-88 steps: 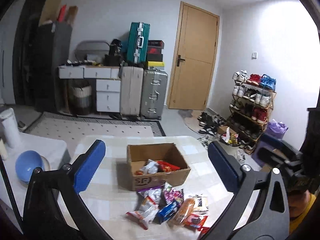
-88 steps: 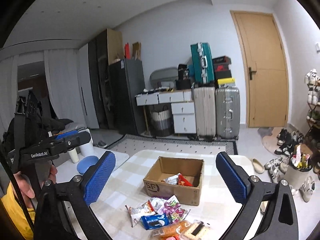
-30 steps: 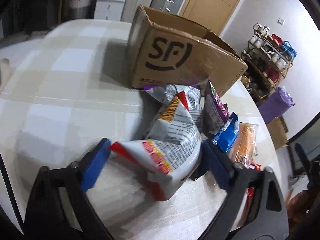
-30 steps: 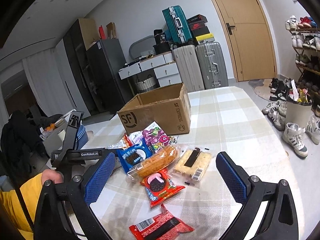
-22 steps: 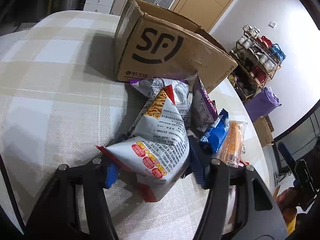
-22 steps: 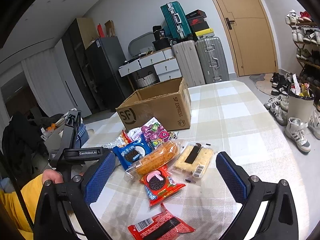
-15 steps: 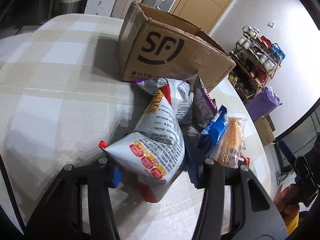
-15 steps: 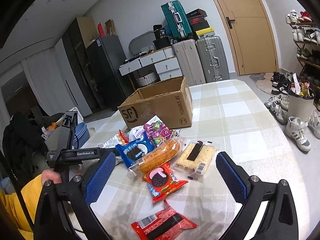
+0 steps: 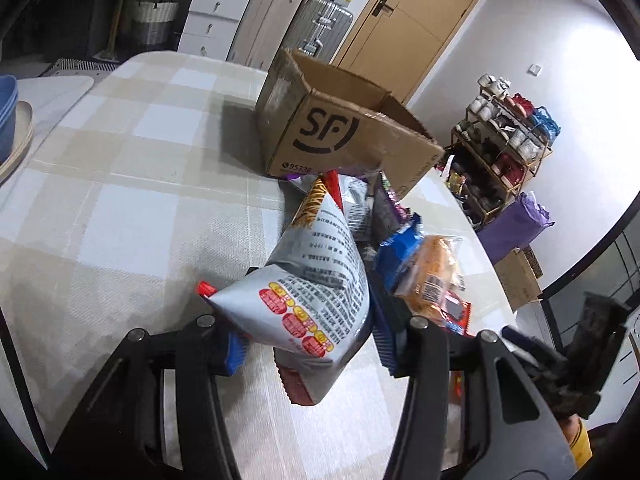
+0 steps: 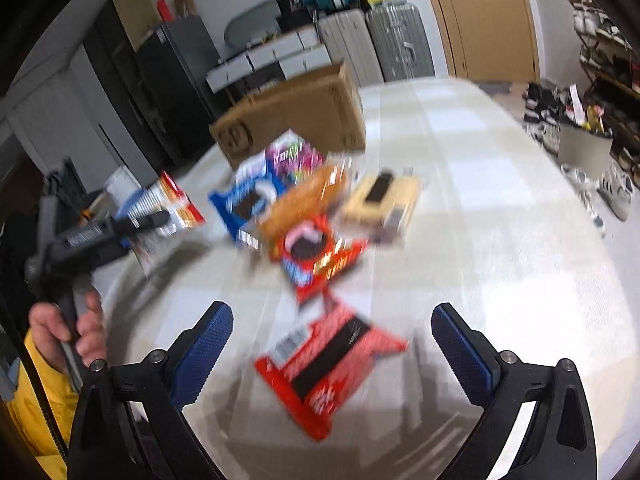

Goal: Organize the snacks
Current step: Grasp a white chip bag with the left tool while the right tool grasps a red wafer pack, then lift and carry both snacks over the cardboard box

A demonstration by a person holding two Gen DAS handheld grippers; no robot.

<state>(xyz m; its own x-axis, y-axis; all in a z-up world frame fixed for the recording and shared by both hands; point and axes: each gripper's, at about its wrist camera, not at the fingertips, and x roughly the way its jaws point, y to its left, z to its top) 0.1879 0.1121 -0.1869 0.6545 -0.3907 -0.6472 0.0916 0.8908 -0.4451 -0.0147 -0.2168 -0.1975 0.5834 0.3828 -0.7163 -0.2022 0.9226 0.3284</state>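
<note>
Checked worktop [image 9: 120, 184] in a cluttered room, with suitcases [image 9: 304, 20] and a door [image 9: 416, 20] behind and a shoe rack [image 9: 504, 140] off to the side. Cardboard box [image 9: 332, 136] standing open-topped toward the far edge, snacks heaped just in front of it. Left gripper [image 9: 308, 344] clamped on a silver chip bag [image 9: 316, 280], blue fingers [image 9: 236, 350] pressing its lower end from both sides, bag tilted up toward the box and lifted at the near end. Just beside it, a blue cookie pack [image 9: 400, 248] and an orange bread pack [image 9: 436, 272], touching each other. Right gripper [image 10: 332, 344] spread wide, jaws just drawn in a little, nothing pinched; a red wafer pack [image 10: 328, 364] lying flat on the worktop between the fingers [image 10: 200, 348], toward the near edge, apart from both pads. Farther on, a red cookie pack [image 10: 316, 252], a pale cake pack [image 10: 380, 200] and a purple candy bag [image 10: 292, 160], all blurred. Hand [image 10: 68, 328] in a yellow sleeve at the left, gripping the left tool's handle.
</note>
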